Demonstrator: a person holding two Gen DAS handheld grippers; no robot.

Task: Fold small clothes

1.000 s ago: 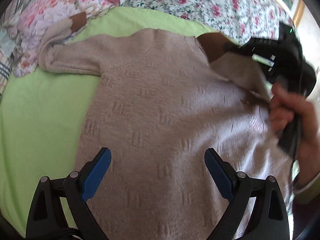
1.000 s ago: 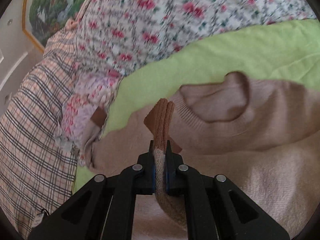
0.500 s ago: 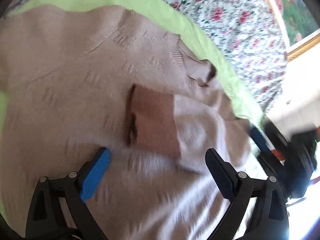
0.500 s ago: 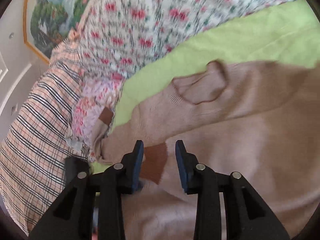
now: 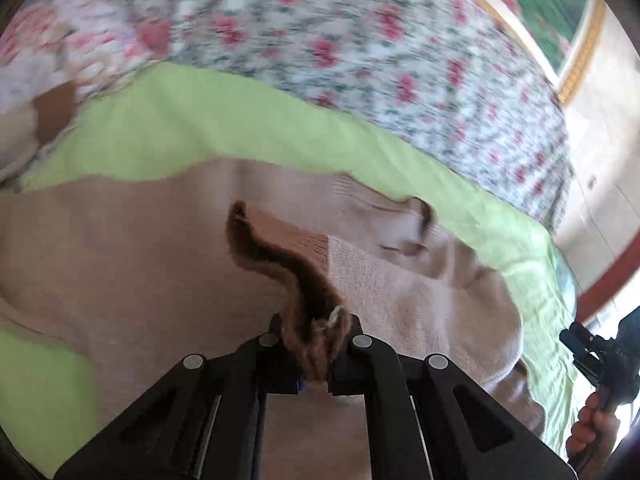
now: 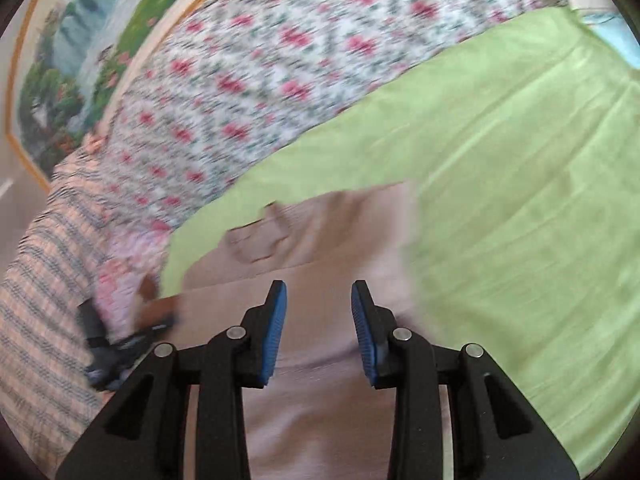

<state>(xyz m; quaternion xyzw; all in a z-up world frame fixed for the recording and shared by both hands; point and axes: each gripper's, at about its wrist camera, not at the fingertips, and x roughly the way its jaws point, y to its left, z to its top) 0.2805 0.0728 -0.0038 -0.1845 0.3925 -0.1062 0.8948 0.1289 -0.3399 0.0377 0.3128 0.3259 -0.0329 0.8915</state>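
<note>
A beige knit sweater (image 5: 120, 260) lies flat on a green sheet (image 5: 240, 120). One sleeve is folded across its body, ending in a brown cuff (image 5: 280, 248). My left gripper (image 5: 316, 344) is shut on that cuff. The other sleeve's brown cuff (image 5: 54, 110) lies at the far left on floral bedding. My right gripper (image 6: 319, 320) is open and empty over the sweater (image 6: 320, 420), near its right edge. The neckline (image 6: 260, 236) lies ahead and left of it. It shows at the right edge of the left wrist view (image 5: 600, 352), held by a hand.
Floral bedding (image 5: 360, 40) lies beyond the green sheet (image 6: 520, 160). A plaid blanket (image 6: 40, 320) lies at the left. A framed painting (image 6: 80, 40) hangs on the wall behind.
My right gripper let go of the brown cuff, opened and moved right toward the sweater's edge. My left gripper moved in and shut on that cuff.
</note>
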